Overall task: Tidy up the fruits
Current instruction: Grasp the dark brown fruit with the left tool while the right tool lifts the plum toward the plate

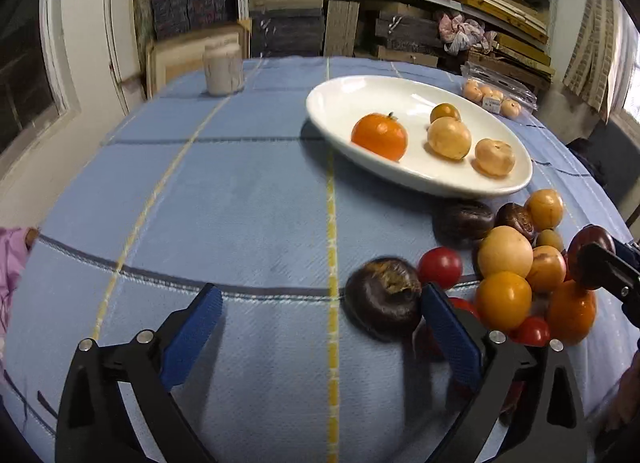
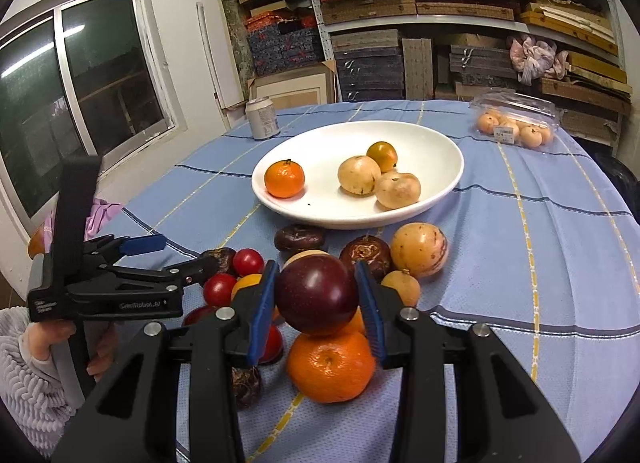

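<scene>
- left tool (image 1: 322, 327) spread wide and angled down at the bench (image 1: 240, 203), nothing between its pads; a dark brown fruit (image 1: 382, 297) sits just against its right pad, likely next up.
- loose fruit pile (image 2: 320, 287) lies in front of the white bowl (image 2: 440, 143), which holds a mandarin (image 2: 285, 178) and three pale fruits, so sorting looks partly done.
- right tool (image 2: 318, 295) pinches a dark red plum (image 2: 317, 293) above an orange (image 2: 330, 367), tilted down toward the bowl.
</scene>
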`<state>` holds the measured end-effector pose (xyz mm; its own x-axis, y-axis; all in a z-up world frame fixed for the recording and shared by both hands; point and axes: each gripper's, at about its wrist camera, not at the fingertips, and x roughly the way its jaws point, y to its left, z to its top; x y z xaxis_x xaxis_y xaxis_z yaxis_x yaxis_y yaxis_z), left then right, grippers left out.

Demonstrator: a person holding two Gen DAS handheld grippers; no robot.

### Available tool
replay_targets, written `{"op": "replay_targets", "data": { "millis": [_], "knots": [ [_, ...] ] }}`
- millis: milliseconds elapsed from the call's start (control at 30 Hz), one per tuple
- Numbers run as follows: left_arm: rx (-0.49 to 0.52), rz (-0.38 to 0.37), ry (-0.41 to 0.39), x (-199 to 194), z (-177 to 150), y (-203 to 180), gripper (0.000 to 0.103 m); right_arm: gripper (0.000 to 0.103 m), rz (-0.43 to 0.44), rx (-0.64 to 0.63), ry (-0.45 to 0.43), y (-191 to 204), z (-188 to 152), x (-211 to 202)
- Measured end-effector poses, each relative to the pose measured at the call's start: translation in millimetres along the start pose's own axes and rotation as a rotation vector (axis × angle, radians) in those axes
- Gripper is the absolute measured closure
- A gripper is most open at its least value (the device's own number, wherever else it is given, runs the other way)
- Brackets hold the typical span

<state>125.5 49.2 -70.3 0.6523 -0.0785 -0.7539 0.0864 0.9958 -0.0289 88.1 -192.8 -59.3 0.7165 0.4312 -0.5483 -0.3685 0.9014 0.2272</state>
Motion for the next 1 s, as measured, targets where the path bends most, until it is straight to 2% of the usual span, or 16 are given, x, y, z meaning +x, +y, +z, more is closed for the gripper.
{"op": "replay_targets", "data": {
  "millis": [133, 167, 433, 500, 567, 600, 667, 833, 1000],
  "knots": [
    [-0.022, 0.095, -0.019, -2, 0, 13, 0.003, 0.064, 0.001, 0.012, -0.006, -3, 1, -1],
    [-0.028, 0.099, -0.021, -2, 1, 14, 0.003, 0.064, 0.002, 0.016, -0.006, -4, 1, -2],
    [0.086, 0.044, -0.026, 4, 4, -13, 0.004, 0.064, -0.001, 0.019, -0.007, -4, 0, -2],
    [0.068, 0.034, -0.013, 10, 7, -10, 0.013, 0.064, -0.002, 0.019, -0.008, -4, 0, -3],
    [0.050, 0.004, 0.023, 17, 9, -5, 0.036, 0.064, -0.003, 0.019, -0.008, -4, 0, -3],
    [0.042, -0.020, 0.038, 20, 8, -4, 0.041, 0.064, -0.002, 0.019, -0.008, -4, 0, -3],
    [0.035, -0.012, 0.031, 19, 8, -3, 0.053, 0.064, -0.004, 0.021, -0.007, -4, 0, -3],
    [0.027, -0.031, 0.026, 16, 6, -3, 0.059, 0.064, -0.008, 0.026, -0.004, -6, -1, -3],
    [-0.009, -0.061, 0.004, 10, 4, 4, 0.059, 0.064, -0.016, 0.035, -0.011, -7, 0, -4]
  ]
}}
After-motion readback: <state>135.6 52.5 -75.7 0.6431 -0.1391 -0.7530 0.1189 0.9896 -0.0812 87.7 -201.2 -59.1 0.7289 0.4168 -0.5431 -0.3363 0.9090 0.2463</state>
